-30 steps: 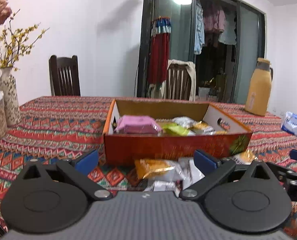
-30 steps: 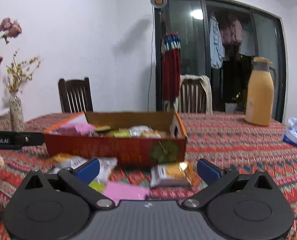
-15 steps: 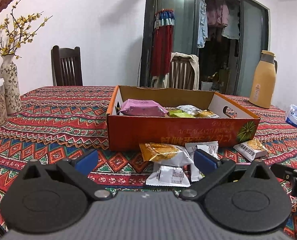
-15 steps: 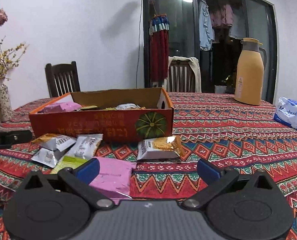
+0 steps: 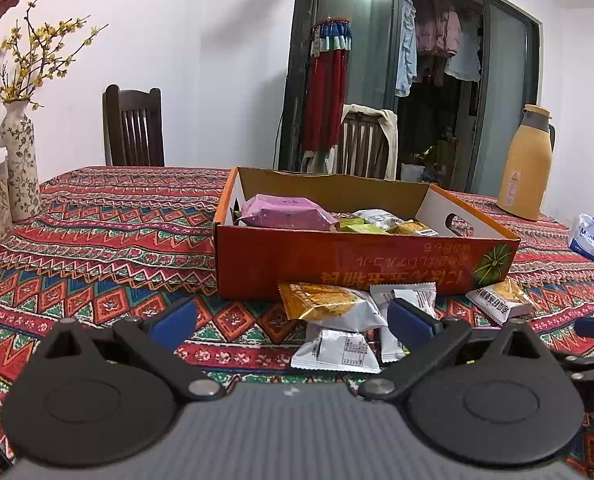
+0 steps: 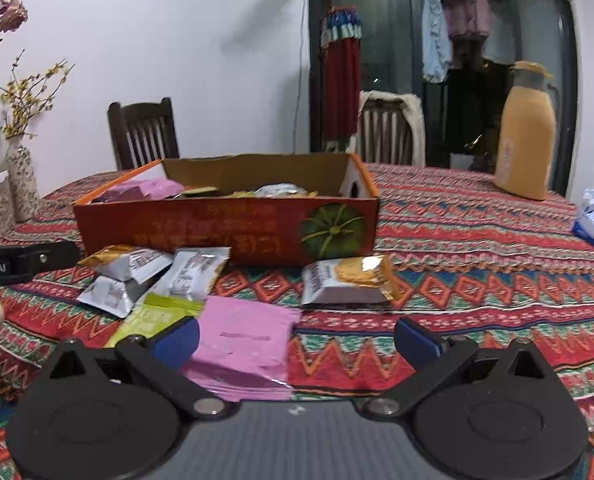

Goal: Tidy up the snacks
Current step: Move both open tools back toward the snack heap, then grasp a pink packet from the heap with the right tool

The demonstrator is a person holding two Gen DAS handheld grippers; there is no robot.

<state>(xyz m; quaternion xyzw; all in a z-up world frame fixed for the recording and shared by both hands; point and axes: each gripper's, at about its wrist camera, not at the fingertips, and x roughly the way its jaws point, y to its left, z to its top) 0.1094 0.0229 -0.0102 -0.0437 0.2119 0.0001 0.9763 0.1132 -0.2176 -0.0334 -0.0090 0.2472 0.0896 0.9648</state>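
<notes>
Right wrist view showed both grippers, right [image 6: 295, 342] and left [image 5: 293, 322], drawn back since a second ago, fingers spread wide and empty, with loose snack packets [image 6: 347, 282] on the tabletop [image 6: 477, 256] before the half-filled box [image 6: 225, 232], awaiting pickup.

An open orange box [image 5: 337, 258] held several snacks. Loose packets lay before it: orange-and-white ones [image 6: 347, 282], a green one [image 6: 157, 316], a flat pink one [image 6: 243, 344].
</notes>
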